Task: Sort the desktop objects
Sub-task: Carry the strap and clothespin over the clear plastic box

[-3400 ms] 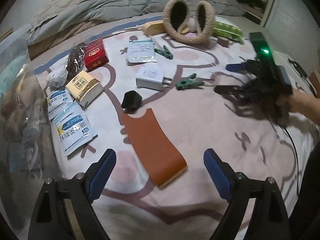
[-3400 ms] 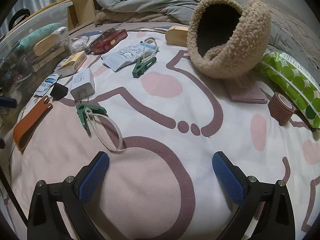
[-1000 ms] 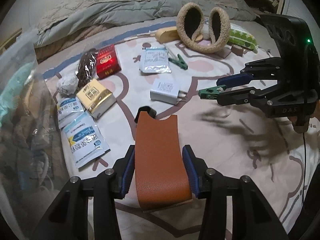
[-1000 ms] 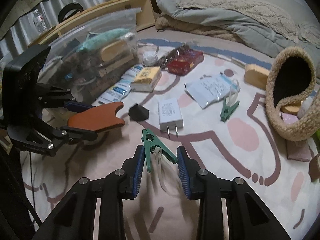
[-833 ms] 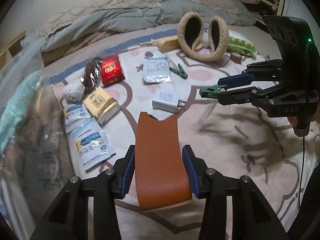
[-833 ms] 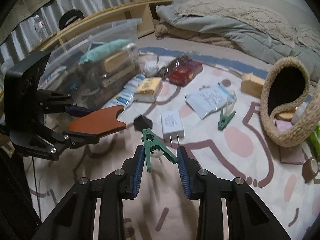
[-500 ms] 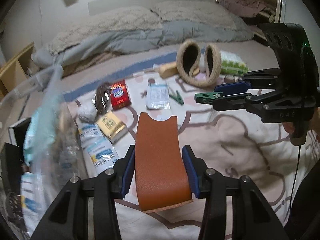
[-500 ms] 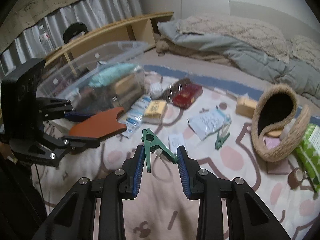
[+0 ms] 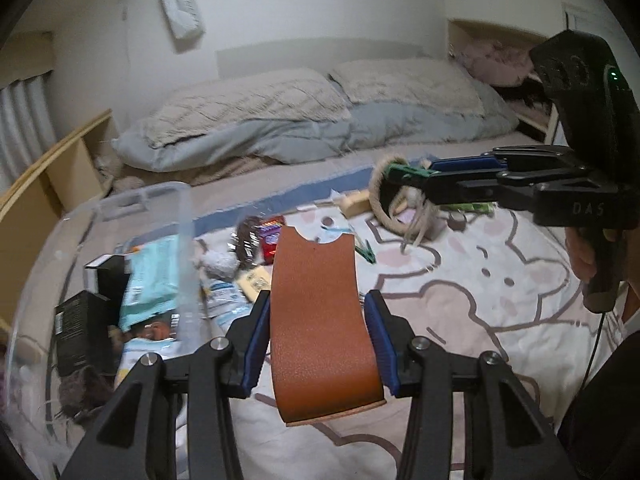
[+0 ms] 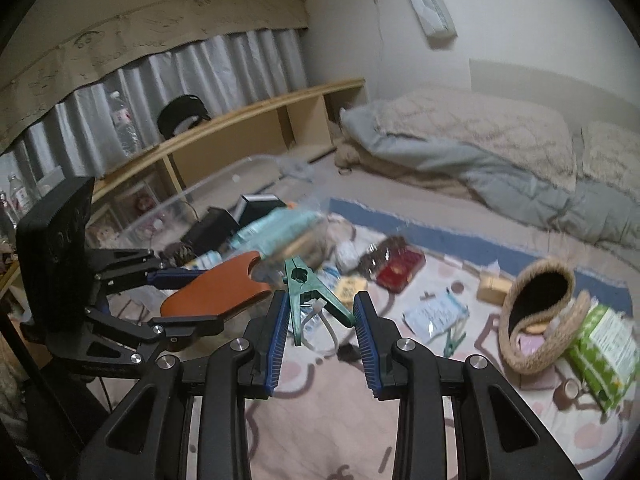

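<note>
My left gripper (image 9: 318, 312) is shut on a brown leather sleeve (image 9: 320, 320) with a notched far end, held well above the bed. In the right wrist view the same brown leather sleeve (image 10: 218, 292) shows at the left in the left gripper (image 10: 192, 292). My right gripper (image 10: 320, 312) is shut on a green clip (image 10: 306, 288) with a white cable loop hanging under it. That green clip (image 9: 404, 174) also shows in the left wrist view, in the right gripper (image 9: 432, 176). A clear plastic bin (image 9: 140, 280) with boxes and packets stands at the left.
Packets, a red box (image 10: 400, 268), a yellow box (image 10: 348, 288), a second green clip (image 10: 454, 342), a woven basket (image 10: 536, 316) and a green dotted pack (image 10: 600, 348) lie on the patterned blanket (image 9: 480, 300). Pillows and a duvet lie behind. A wooden shelf (image 10: 240, 128) runs along the left.
Both grippers have risen well above the bed with their loads, the sleeve and the green clip. The views now take in the bin's open top and the room's walls.
</note>
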